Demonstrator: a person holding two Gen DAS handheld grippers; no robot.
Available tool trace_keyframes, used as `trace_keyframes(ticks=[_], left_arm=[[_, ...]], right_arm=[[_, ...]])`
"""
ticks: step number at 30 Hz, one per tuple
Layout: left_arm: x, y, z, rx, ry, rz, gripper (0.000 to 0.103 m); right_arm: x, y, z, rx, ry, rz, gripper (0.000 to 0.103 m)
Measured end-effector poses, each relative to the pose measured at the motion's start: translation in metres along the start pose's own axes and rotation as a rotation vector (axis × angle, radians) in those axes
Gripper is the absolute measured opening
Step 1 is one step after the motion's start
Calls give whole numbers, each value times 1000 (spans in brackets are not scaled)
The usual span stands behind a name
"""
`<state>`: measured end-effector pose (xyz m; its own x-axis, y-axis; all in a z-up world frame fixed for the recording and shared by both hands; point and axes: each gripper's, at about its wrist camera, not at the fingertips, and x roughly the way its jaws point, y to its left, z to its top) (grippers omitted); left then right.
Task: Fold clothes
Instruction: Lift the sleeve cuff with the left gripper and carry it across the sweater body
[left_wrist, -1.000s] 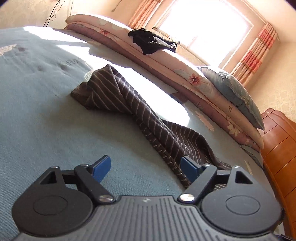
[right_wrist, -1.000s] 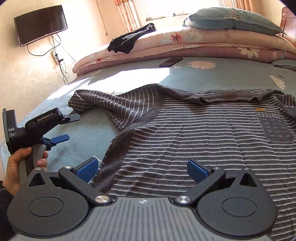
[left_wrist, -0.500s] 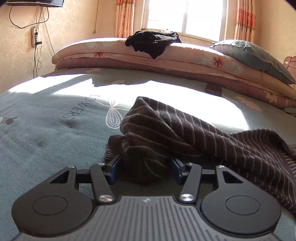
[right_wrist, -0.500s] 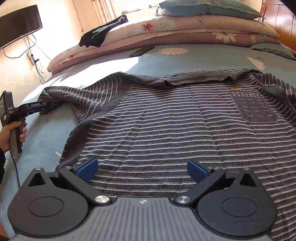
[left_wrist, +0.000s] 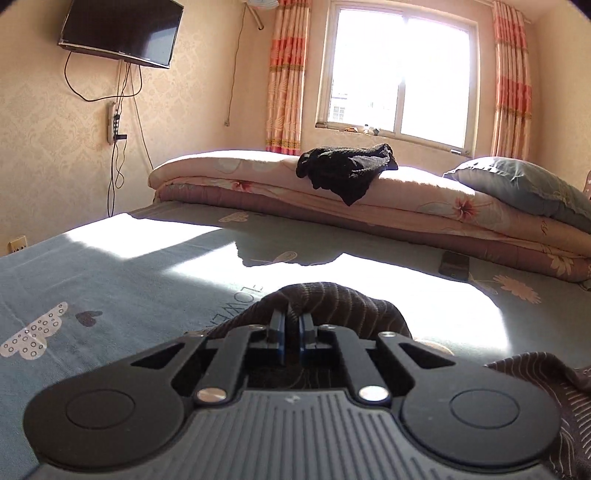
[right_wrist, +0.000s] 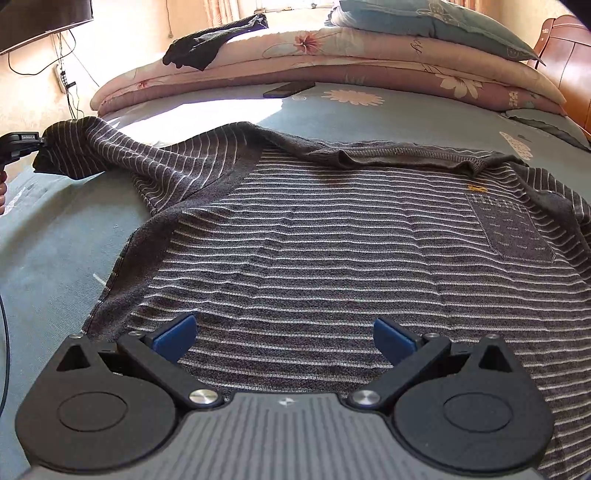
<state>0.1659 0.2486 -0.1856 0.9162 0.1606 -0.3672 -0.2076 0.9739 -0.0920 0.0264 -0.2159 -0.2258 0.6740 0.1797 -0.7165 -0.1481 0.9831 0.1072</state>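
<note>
Bedroom, strong sun through the window (left_wrist: 400, 70); a bright patch lies across the grey-blue bed sheet (right_wrist: 48, 251). Wall TV (left_wrist: 120, 31) upper left, orange curtains, folded floral quilts (left_wrist: 406, 199) and a pillow (left_wrist: 524, 188) along the far edge, a black garment (left_wrist: 343, 170) draped on top. My striped sweater (right_wrist: 332, 266) lies spread flat on the bed. My left tongs (left_wrist: 291, 334) have just closed, clenched on its sleeve end, which is raised off the sheet. Right tongs (right_wrist: 284, 336) stand released above the sweater's body.
</note>
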Motion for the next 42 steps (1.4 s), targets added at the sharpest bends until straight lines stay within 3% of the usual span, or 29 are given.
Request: trace_keyframes(ticks=[3,5,8,10,11,19,23,27,30,37,39,42], left_arm=[[10,10,13,-25,-39,148,12],[20,21,17,-75,12,185,20],[23,41,8,-179,89,137,27],[20,49,-1,-213,111,116,55],[17,54,-8,-227,116,121,58],[12,64,-28,-285,225,42,61],[11,26,-33,-226,335,-52,61],[6,-20,-30,-171,383,-159,68],[3,-60,-25,-137,356,-193,70],[20,-146,-9,-23,152,-163,73],[24,-158,-14,-8,151,-178,74],[25,-167,-19,51,214,-182,74]], right_arm=[[0,-1,0,11,5,1,103],[-2,0,-1,7,7,-3,103],[-4,0,-1,-4,4,-11,103],[-6,0,-1,-16,-1,-17,103],[-6,0,-1,-14,0,-17,103],[-4,6,-2,-25,13,-7,103],[-9,7,-2,-41,11,10,103],[-15,-3,0,-41,10,57,103],[-12,-17,8,-58,35,140,103],[22,-50,45,-137,131,400,103],[26,-60,49,-91,139,443,103],[30,-75,54,3,192,480,103]])
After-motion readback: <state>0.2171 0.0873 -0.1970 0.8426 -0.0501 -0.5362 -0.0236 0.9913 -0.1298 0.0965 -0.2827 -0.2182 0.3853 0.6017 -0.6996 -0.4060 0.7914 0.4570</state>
